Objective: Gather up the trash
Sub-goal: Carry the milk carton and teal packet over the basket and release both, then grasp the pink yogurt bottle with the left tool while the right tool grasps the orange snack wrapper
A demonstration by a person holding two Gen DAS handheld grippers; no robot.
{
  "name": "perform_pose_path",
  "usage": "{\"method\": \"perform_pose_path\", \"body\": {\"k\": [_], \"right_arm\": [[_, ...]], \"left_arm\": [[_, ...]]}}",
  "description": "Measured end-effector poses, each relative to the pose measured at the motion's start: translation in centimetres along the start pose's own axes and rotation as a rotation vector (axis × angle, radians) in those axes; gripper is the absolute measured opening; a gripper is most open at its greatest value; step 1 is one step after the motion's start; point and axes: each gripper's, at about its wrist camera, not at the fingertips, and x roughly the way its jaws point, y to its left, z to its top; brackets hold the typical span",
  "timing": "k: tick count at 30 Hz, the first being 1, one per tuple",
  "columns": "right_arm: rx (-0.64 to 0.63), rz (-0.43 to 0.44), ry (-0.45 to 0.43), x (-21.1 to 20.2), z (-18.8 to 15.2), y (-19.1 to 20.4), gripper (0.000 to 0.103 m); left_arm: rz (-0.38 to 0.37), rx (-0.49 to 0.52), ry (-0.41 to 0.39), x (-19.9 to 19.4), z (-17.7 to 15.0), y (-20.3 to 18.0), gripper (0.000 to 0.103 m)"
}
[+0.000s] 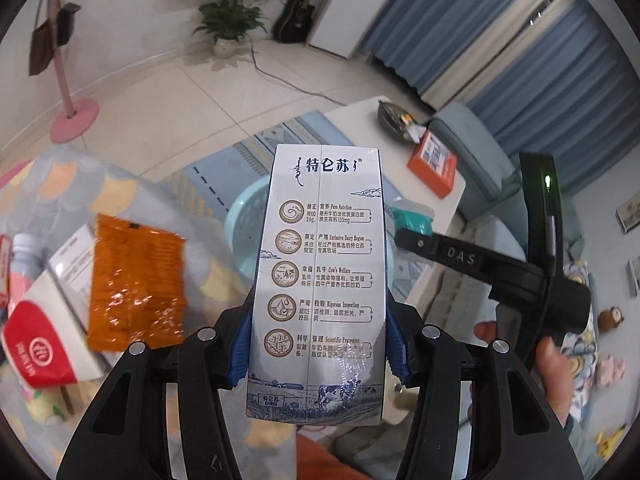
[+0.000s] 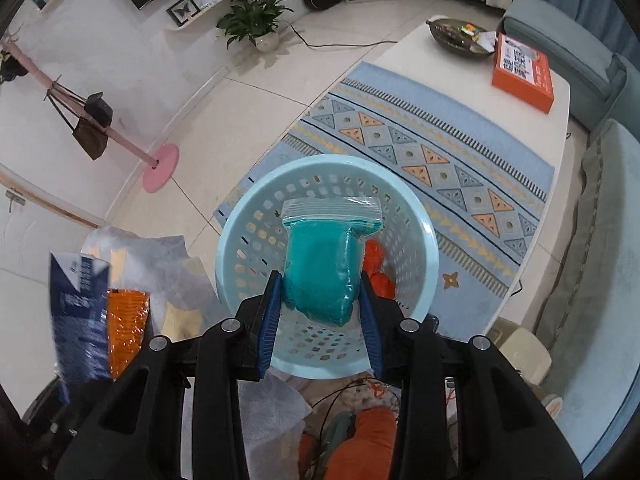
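Note:
My left gripper point(image 1: 316, 354) is shut on a white and blue milk carton point(image 1: 320, 280), held upright in the air. The carton also shows blurred at the left of the right wrist view point(image 2: 80, 312). My right gripper point(image 2: 320, 312) is shut on a clear zip bag of teal stuff point(image 2: 324, 264), held over the light blue perforated basket point(image 2: 240, 248). The bag also shows in the left wrist view point(image 1: 412, 218). Something orange point(image 2: 376, 268) lies inside the basket. An orange wrapper point(image 1: 136, 284) lies on the patterned cloth at the left.
A red and white box point(image 1: 44, 344) and a bottle point(image 1: 24, 264) lie beside the wrapper. A white table point(image 2: 532, 132) holds an orange box point(image 2: 524, 72) and a dark dish point(image 2: 456, 38). A patterned rug point(image 2: 420, 152), a pink coat stand point(image 2: 160, 168), a potted plant point(image 2: 256, 20) and a sofa point(image 2: 600, 240) surround the basket.

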Motion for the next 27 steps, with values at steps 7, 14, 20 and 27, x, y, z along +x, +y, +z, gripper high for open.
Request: {"method": "perform_pose_path", "body": {"k": [7,14,20,27], "right_arm": [[-0.003,-0.015,0.025,0.3,1.0,-0.3,0.035],[-0.013,-0.019,0.038,0.6,1.5,-0.6,0.047],[-0.079,0.018,0.011,-0.4,2.3,0.9,0.048],[-0.219,0.125,-0.046,-2.8,2.4,5.0,0.048]], "left_arm": [[-0.015,-0.033,0.025,0.9,0.3,0.3,0.052],[-0.032,-0.074,0.016,0.9,0.2,0.8,0.06],[-0.008,-0.097,-0.021,-1.3,-0.5,1.5,0.06],[0.059,-0.149,-0.107,-5.0,-1.0,2.8,0.06]]}}
